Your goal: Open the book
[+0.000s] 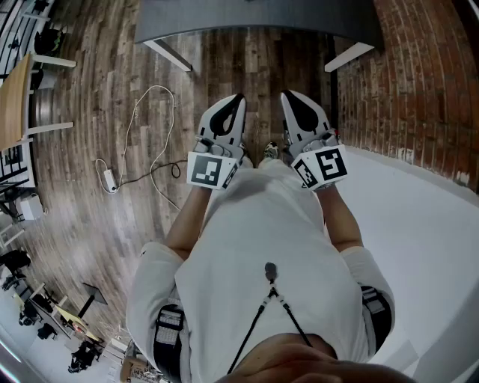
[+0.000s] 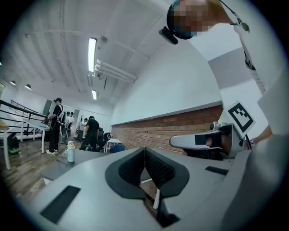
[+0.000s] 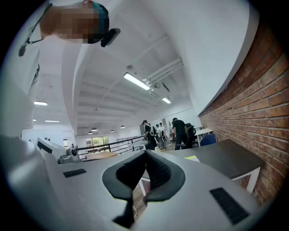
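Left claw [image 1: 236, 101] and right claw [image 1: 288, 97], each pressed together and empty, held level side by side. A dark worktop [image 1: 254, 19] lies ahead of their tips, well apart. The book shows in no view. Risk: advancing before the book is found could knock the tips against the worktop edge.

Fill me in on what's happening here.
A person in a white shirt stands on a wooden floor, holding the left gripper and the right gripper out in front, side by side and level. Both have their jaws together with nothing between them. A dark table stands just ahead. No book shows in any view, so the opening has not begun.
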Motion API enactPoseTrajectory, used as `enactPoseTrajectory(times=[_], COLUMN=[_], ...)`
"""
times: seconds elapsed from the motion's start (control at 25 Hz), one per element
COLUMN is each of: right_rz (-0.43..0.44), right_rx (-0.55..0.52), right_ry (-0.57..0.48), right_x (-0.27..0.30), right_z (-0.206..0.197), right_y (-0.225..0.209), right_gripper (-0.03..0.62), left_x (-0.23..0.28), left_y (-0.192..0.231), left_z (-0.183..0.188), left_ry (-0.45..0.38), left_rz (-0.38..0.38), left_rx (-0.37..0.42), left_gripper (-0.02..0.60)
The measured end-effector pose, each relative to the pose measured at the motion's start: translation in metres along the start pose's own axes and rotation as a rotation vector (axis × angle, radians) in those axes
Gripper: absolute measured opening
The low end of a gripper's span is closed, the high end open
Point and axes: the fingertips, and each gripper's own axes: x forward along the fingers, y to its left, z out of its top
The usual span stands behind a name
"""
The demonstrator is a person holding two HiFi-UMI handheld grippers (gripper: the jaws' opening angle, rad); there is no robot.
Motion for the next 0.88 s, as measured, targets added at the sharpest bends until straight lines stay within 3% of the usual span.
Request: enactPoseTrajectory(times=[0.32, 0.88], right_rz=[-0.006, 0.069], right_rx=[0.011, 0.022], right_ry=[0.009, 0.002], right_x=[-0.019, -0.046], right_z=[-0.001, 0.004], right_y=[-0.019, -0.05], right_gripper=[0.035, 0.035], left_x=[0.007, 0.026], left_y=[-0.025, -0.066], left_z=[0.0, -0.003], left_ry=[0.004, -0.026], left_rz=[0.02, 0.088], left_rx=[0.009, 0.021], left_gripper=[0.023, 0.023])
